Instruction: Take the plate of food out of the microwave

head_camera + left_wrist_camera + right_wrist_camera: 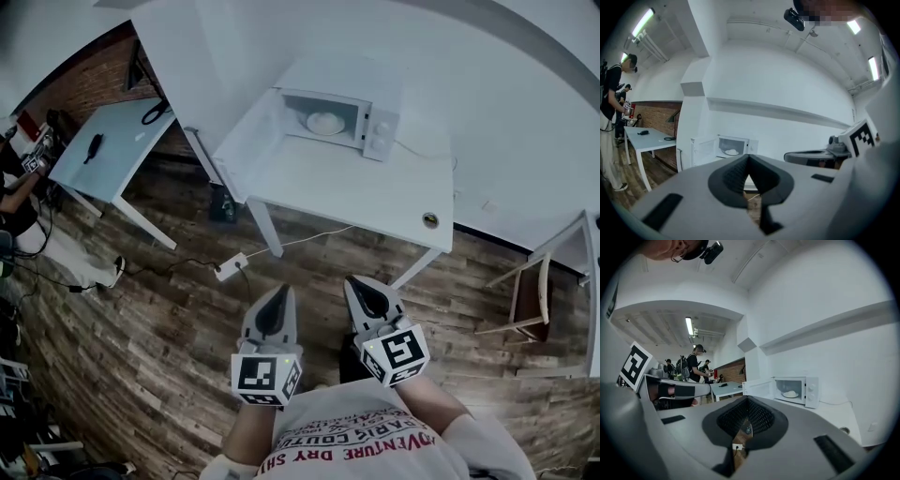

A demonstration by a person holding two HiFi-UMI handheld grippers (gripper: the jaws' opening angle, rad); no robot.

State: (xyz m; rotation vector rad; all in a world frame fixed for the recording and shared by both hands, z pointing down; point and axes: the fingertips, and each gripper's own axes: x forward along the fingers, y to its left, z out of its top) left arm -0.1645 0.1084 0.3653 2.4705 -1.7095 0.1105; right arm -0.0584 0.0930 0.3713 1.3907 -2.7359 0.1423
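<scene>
Here the microwave (337, 117) stands on a white desk (356, 192). Its door (253, 141) is swung wide open on the left of the cavity as the head view shows it. The plate of food (325, 123) sits inside the microwave on the cavity floor, a pale heap on a white plate, and nothing touches it.

Both tools are well apart from the microwave, out over the wooden floor (169, 356) on the near side of its desk, and both point toward the open cavity. The left tool (281, 291) has its jaws pressed together to a point with nothing between them. The right tool (355, 280), just beside it and a little nearer the microwave, is likewise closed and empty. In each gripper view the microwave shows small beyond the joined tips.

A small round thing (430, 220) lies on the same desk, to the right of the microwave and toward the near edge; what it is cannot be made out. A white power strip (230, 268) lies on the floor between the microwave's desk and the left tool. Far left of the microwave stands a second desk (117, 155), with people (696, 363) beyond it. A wooden chair (530, 295) stands far to the right.
</scene>
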